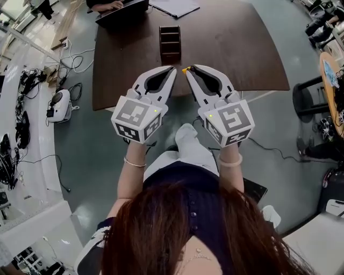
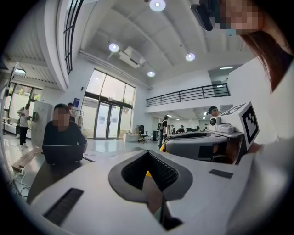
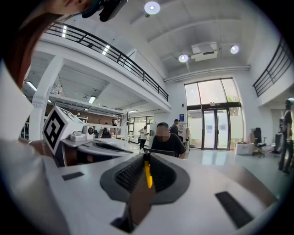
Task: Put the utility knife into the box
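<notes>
Dark brown counter (image 1: 231, 48) fills the upper half of the head view, with a laptop (image 1: 121, 11) and papers (image 1: 174, 6) at its far edge. A small dark wooden box (image 1: 170, 43), open-topped with compartments, stands mid-counter; its contents are too small to tell. Both claws hang over the lap, tips side by side at the counter's near edge and well apart from the box. Left claw (image 1: 172, 70): jaws together, nothing clearly gripped. Right claw (image 1: 189, 70): jaws closed on the utility knife (image 3: 147, 176), a thin yellow strip pinched between the pads, its end poking past the tip. Judgement: the knife is in hand, so the pickup is done. The carry forward to the box and the release into it are left.
</notes>
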{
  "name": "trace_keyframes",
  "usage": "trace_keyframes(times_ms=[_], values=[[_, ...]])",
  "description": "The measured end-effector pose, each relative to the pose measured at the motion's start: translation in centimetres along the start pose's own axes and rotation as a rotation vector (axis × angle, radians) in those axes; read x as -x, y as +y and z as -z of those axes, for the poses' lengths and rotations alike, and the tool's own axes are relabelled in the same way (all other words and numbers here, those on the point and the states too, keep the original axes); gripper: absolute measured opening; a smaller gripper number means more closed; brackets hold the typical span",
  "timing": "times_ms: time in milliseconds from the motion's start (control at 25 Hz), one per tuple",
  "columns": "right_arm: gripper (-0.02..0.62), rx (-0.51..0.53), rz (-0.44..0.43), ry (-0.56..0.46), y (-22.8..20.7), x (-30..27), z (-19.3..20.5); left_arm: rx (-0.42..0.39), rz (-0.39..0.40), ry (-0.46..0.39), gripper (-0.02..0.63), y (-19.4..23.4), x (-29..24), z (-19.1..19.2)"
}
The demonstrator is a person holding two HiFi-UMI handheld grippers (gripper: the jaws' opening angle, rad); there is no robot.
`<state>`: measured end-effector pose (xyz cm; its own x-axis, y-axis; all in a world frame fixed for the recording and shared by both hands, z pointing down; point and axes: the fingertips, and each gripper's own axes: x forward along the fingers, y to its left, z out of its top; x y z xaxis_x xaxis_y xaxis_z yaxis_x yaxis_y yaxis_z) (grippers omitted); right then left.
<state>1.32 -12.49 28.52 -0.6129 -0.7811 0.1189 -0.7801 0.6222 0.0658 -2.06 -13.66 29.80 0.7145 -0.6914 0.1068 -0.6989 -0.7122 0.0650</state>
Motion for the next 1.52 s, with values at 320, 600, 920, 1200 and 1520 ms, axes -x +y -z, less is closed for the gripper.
trace_keyframes(times_ms=[320, 600, 920, 1200, 1520], values=[[0.049, -0.022, -0.037, 0.013, -7.9, -7.8, 0.7, 0.026, -0.045, 0.017, -0.008, 6.7, -7.8, 0.2], [0.049, -0.042, -0.104, 0.028, -13.0, -13.3, 1.1, 0.03, -0.108, 0.01, -0.008, 11.8, -13.4, -0.8], [0.049, -0.074, -0.121, 0.091, -14.5, -19.6, 2.8, 0.067, -0.104, 0.035, -0.008, 17.5, -16.0, 0.6], [0.049, -0.14, -0.125, 0.163, -14.9, -22.4, 6.4, 0.115, -0.067, 0.079, -0.008, 19.7, -17.9, 3.6], [0.049, -0.203, -0.132, 0.251, -15.2, -24.3, 11.6, 0.192, -0.067, 0.131, -0.008, 21.1, -19.0, 8.2]])
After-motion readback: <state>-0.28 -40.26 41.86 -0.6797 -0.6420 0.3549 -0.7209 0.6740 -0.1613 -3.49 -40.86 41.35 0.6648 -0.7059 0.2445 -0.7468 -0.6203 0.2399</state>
